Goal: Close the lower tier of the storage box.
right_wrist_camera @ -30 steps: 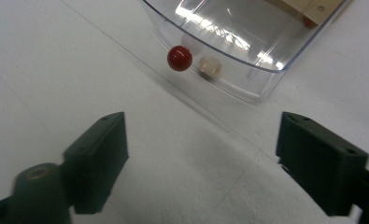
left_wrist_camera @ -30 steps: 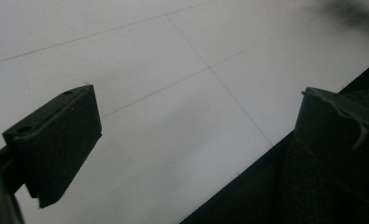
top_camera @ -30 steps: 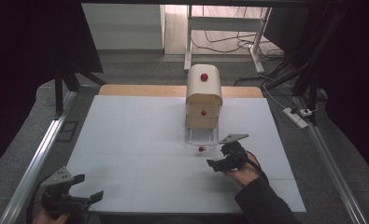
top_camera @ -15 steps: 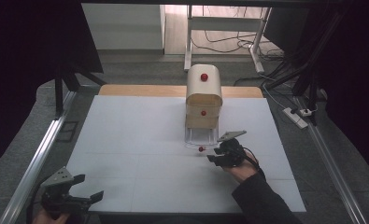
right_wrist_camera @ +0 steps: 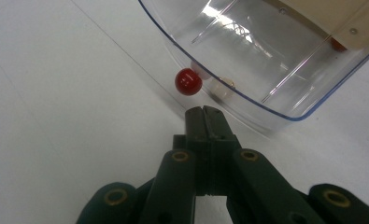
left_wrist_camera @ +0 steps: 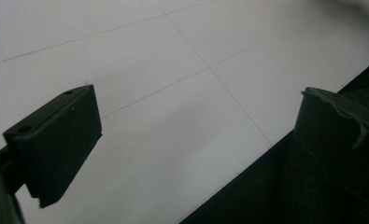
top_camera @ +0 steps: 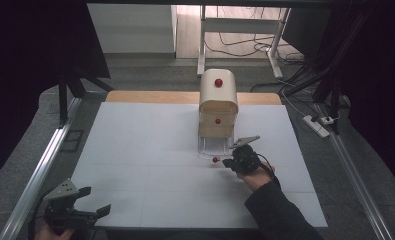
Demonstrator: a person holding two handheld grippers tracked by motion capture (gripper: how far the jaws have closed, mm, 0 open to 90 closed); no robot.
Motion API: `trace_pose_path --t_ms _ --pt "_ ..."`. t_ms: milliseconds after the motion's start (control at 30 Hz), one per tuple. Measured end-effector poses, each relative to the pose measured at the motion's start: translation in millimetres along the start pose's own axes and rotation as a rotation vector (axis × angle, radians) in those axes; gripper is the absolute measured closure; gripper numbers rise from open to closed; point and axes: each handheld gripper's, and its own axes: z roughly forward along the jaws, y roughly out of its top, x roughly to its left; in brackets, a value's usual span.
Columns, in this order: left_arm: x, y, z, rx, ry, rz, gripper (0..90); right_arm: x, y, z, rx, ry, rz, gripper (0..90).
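A small cream cabinet (top_camera: 218,102) with red knobs stands at the back middle of the white table (top_camera: 150,145). Its clear bottom drawer (top_camera: 212,147) (right_wrist_camera: 247,51) is pulled out, with a red knob (top_camera: 215,159) (right_wrist_camera: 188,81) on its front. My right gripper (top_camera: 229,162) (right_wrist_camera: 204,112) lies just right of that knob. Its jaws have just been closing and are now shut with nothing between them, the knob a little beyond the tips. At the table's near left corner, my left gripper (top_camera: 96,200) (left_wrist_camera: 196,135) is held open over bare surface, fingers (left_wrist_camera: 56,140) wide apart.
Metal rails (top_camera: 45,165) run along both sides of the table. A power strip (top_camera: 317,125) and cables lie on the floor at the right. A desk frame (top_camera: 240,25) stands behind the table. A wooden strip (top_camera: 150,96) edges the far side.
The right gripper's jaws went from wide open to shut. The gripper edged slightly toward the drawer's red knob. The left gripper has stayed put.
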Motion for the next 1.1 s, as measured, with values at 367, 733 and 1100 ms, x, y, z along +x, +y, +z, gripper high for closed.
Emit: trace_pose_path --t_ms 367,733,1100 --pt "0.0 0.0 0.0 0.0 0.0 0.0 1.1 0.1 4.7 10.4 0.014 -0.021 -0.02 89.5" --pt "0.1 0.0 0.1 0.001 0.0 -0.001 1.0 -3.2 8.2 15.8 0.017 -0.021 -0.019 89.5" --pt "0.2 0.1 0.3 0.001 0.0 -0.001 1.1 -8.2 14.3 14.0 -0.021 -0.027 -0.001 89.5"
